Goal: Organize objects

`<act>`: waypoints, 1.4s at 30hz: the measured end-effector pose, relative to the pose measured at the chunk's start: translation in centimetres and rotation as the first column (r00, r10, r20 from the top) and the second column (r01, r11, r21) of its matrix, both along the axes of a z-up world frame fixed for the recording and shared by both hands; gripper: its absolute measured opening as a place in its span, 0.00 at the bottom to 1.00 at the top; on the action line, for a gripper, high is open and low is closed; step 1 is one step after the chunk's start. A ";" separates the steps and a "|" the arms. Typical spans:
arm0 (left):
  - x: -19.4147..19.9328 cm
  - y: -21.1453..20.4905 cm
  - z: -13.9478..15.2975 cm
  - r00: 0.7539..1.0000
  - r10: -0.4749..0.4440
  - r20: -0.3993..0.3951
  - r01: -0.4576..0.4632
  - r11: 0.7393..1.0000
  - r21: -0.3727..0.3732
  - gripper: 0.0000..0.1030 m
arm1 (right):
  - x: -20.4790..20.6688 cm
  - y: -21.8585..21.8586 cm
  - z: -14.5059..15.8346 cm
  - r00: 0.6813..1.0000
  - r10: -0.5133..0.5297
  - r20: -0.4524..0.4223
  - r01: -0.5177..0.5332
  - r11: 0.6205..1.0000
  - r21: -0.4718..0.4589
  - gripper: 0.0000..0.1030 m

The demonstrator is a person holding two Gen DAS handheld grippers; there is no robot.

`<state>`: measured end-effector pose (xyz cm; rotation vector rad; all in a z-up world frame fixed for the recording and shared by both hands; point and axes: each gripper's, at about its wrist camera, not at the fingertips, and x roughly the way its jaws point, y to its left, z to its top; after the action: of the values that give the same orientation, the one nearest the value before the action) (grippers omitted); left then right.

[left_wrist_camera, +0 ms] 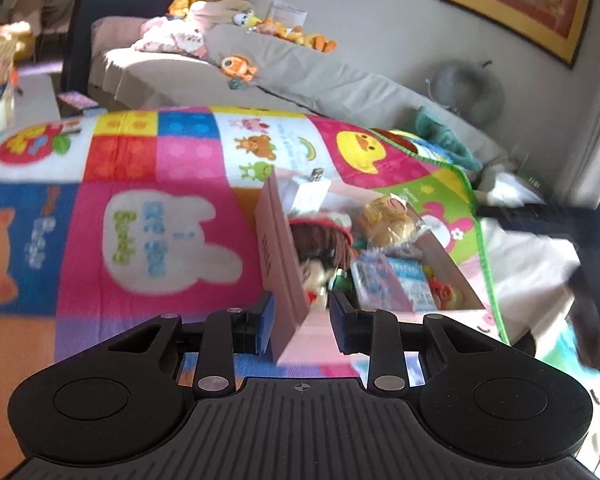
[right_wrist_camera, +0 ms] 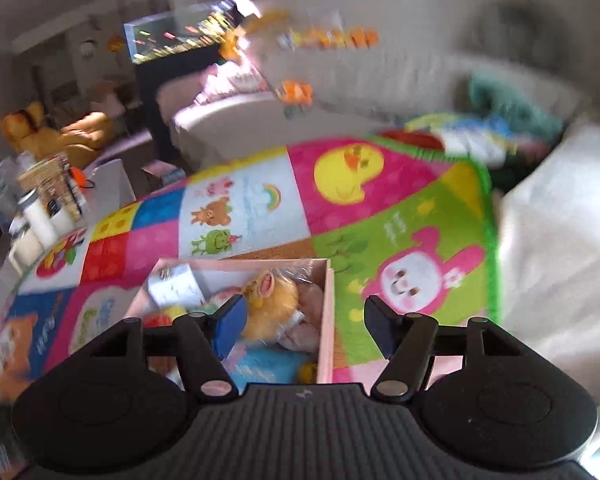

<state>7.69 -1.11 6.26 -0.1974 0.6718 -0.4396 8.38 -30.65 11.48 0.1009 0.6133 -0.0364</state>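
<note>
A pink cardboard box point(left_wrist_camera: 276, 248) rests on a colourful play mat point(left_wrist_camera: 160, 168). It holds a brown-haired doll point(left_wrist_camera: 320, 240), a bagged yellow plush point(left_wrist_camera: 392, 220), a blue packet point(left_wrist_camera: 396, 284) and a white plug point(left_wrist_camera: 308, 192). My left gripper point(left_wrist_camera: 302, 326) is shut on the box's near corner wall, with one blue pad on each side. In the right wrist view the same box point(right_wrist_camera: 326, 312) lies under my right gripper point(right_wrist_camera: 305, 330). That gripper is open and straddles the box's right wall without touching it. Its left finger hangs over the yellow plush point(right_wrist_camera: 272, 304).
Beyond the mat point(right_wrist_camera: 380, 208) runs a grey sofa point(left_wrist_camera: 300, 72) lined with plush toys. A white cloth point(right_wrist_camera: 548, 240) covers the floor right of the mat's green edge. Bottles and cartons point(right_wrist_camera: 40, 208) crowd a surface at far left. Teal fabric point(left_wrist_camera: 440, 132) lies at the mat's far right corner.
</note>
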 end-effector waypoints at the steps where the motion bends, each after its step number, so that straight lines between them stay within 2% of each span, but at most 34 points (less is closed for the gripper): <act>1: 0.6 -0.6 0.3 1.000 0.002 0.000 -0.002 1.000 0.017 0.32 | -1.5 0.2 -0.4 0.999 0.029 0.027 -0.028 0.999 -0.038 0.64; 3: 2.3 -1.8 0.5 0.999 0.018 -0.028 -0.017 0.998 0.058 0.32 | -4.1 0.6 -1.4 0.994 0.096 0.054 -0.090 0.990 -0.107 0.63; 5: 4.5 -3.0 0.1 0.995 0.068 -0.076 -0.058 0.990 0.128 0.32 | -6.1 1.0 -2.8 0.989 0.141 0.053 -0.132 0.979 -0.155 0.61; 6: 5.3 -3.3 0.0 0.992 0.099 -0.072 -0.087 0.984 0.154 0.32 | -6.9 1.1 -3.6 0.987 0.153 0.046 -0.143 0.976 -0.165 0.59; 7: 6.1 -3.8 0.0 0.990 0.131 -0.051 -0.119 0.974 0.192 0.38 | -7.5 1.0 -4.4 0.987 0.158 0.037 -0.150 0.975 -0.163 0.58; 8: 6.8 -4.3 0.0 0.989 0.136 -0.049 -0.122 0.967 0.222 0.40 | -7.9 0.9 -5.2 0.987 0.161 0.025 -0.156 0.977 -0.147 0.58; 12: 8.8 -5.7 -1.1 0.982 0.158 -0.108 -0.115 0.938 0.328 0.48 | -8.0 0.8 -8.3 0.984 0.176 -0.038 -0.179 0.981 -0.076 0.52; 15: 8.5 -5.8 -1.3 0.983 0.166 -0.080 -0.125 0.918 0.376 0.59 | -7.7 1.7 -9.6 0.978 0.208 -0.026 -0.210 0.973 -0.093 0.52; 19: 8.4 -4.2 -1.5 0.975 0.205 -0.081 -0.159 0.911 0.381 0.81 | -6.5 3.2 -9.8 0.981 0.196 -0.006 -0.195 0.972 -0.130 0.51; 23: 8.8 -1.2 -1.7 0.966 0.252 -0.058 -0.214 0.905 0.368 0.86 | -4.7 4.4 -9.5 0.975 0.220 -0.011 -0.220 0.969 -0.108 0.51; 25: 9.2 0.8 -2.0 0.960 0.276 -0.050 -0.242 0.904 0.352 0.92 | -4.0 5.8 -9.5 0.971 0.239 -0.014 -0.239 0.965 -0.112 0.51; 31: 10.3 6.1 -2.6 0.937 0.342 -0.072 -0.311 0.910 0.273 0.97 | -1.2 10.5 -9.8 0.962 0.271 -0.019 -0.271 0.949 -0.163 0.52; 38: 10.7 9.2 -3.2 0.924 0.375 -0.078 -0.354 0.914 0.198 0.97 | -0.1 13.8 -9.8 0.955 0.295 -0.027 -0.294 0.934 -0.205 0.54; 42: 9.1 9.5 -2.6 0.919 0.392 -0.026 -0.382 0.907 0.176 0.95 | 0.0 14.4 -10.2 0.954 0.299 -0.018 -0.296 0.929 -0.223 0.55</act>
<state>16.80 8.35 3.70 -0.1793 0.7059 0.0074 8.37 -16.29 1.26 -0.2111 0.5989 0.1895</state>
